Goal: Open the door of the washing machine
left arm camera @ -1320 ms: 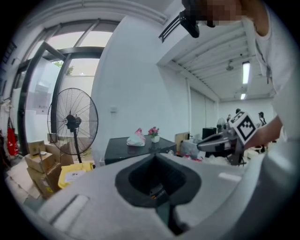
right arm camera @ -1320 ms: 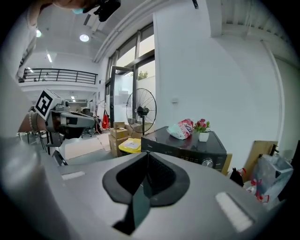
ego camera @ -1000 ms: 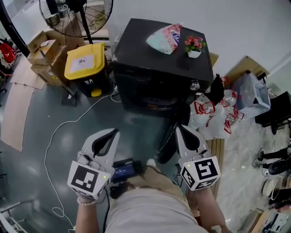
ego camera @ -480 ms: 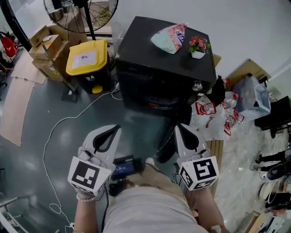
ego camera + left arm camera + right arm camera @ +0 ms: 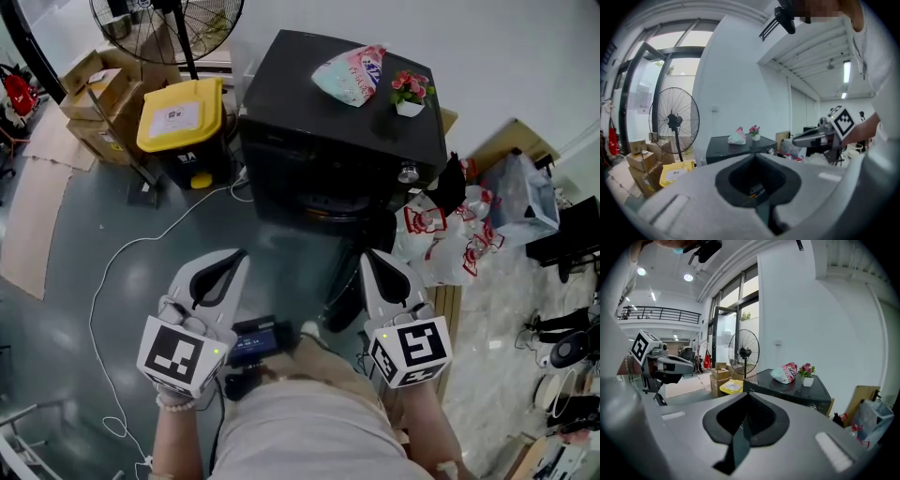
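Nearest the person: left gripper [image 5: 234,255] and right gripper [image 5: 371,257], one in each hand, held low over the grey floor [image 5: 112,234] and both aimed at the washer. Jaws of each are clenched with nothing between them; both gripper views show the tips meeting on air. Ahead of the jaws, well apart from the left pair and much closer to the right pair, a dark rounded panel [image 5: 349,286] stands out from the washer's front toward the person. I read it as the door, seen edge-on and already swung out, though the angle leaves some doubt. Its long axis runs from the washer front back toward the right gripper, so the right hand is the nearer one for any further pull or push. Beyond it is the washer [image 5: 337,103], a black box against the white wall. Count: one washer, one door, two grippers. On the washer top are one bag [image 5: 349,73] and one flower pot [image 5: 410,94]. To its left are one yellow-lidded bin [image 5: 180,117] and one fan [image 5: 169,19].
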### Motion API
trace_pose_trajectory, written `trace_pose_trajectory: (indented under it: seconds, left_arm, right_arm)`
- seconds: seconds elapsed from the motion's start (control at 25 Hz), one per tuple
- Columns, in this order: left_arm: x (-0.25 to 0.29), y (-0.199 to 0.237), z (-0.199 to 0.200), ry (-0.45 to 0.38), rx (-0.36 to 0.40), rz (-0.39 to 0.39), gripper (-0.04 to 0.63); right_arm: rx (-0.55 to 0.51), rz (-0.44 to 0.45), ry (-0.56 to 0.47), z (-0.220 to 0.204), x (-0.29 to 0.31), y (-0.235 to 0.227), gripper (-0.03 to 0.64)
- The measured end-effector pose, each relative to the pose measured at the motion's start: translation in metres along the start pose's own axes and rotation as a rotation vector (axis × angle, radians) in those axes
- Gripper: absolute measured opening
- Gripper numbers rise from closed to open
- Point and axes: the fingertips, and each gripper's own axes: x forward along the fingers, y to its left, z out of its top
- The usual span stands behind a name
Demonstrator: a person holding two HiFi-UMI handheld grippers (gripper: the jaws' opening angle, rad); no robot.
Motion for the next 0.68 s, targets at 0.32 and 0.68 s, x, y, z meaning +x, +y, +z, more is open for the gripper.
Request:
trace_pose_trajectory:
  seconds: [0.32,0.68]
  left_arm:
    - [-0.0004,-0.0018,-0.0004,0.002,-0.004,0.005,-0.006]
    - [0.0004,-0.0086,-0.0029,0.002,-0.011,-0.005,-0.006]
  right_arm:
    - [-0.009,-0.007,0.015,-0.0011,-0.0012,-0.0013,0.005]
    - [-0.023,-0.001,0.019,-0.0042,-0.0022,0.0015,0.005]
